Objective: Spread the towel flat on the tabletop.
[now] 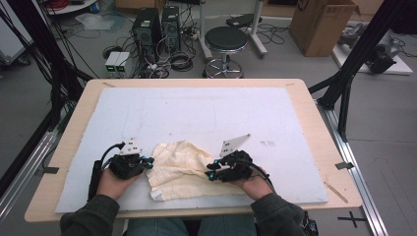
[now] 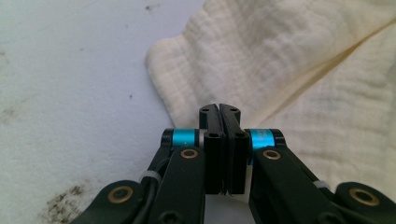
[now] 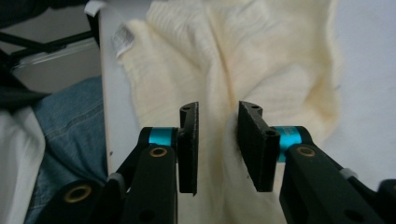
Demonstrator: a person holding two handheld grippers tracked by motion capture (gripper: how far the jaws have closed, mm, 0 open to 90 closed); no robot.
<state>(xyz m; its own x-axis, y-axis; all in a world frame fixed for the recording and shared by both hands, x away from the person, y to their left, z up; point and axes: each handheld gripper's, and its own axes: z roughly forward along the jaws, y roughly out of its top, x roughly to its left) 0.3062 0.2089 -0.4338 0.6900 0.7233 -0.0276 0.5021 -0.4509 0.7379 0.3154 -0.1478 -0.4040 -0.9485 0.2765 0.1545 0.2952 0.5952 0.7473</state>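
High view: a crumpled cream cloth [image 1: 179, 169] lies on the white mat [image 1: 206, 113] near the person's edge of the table [image 1: 319, 147], between the two grippers.
Left gripper [image 1: 147, 161]: at the cloth's left edge, held in the left hand [image 1: 114, 181], tips pointing toward the fabric.
Left gripper view: the jaws are pressed together with no gap; cloth lies just beyond and to the right of the tips [image 2: 219, 109], bare mat to their left. Whether any fabric is pinched, I cannot tell.
Right gripper [image 1: 210, 171]: at the cloth's right side, held in the right hand [image 1: 255, 184].
Right gripper view: the jaws stand apart with a clear gap [image 3: 218, 112]; a raised fold of cloth [image 3: 243, 60] runs beneath and between them, the pads not pressing it.
Cloth label [image 3: 122, 35]: small white tag at the far-left corner of the cloth, ahead of the right gripper, near the table edge.
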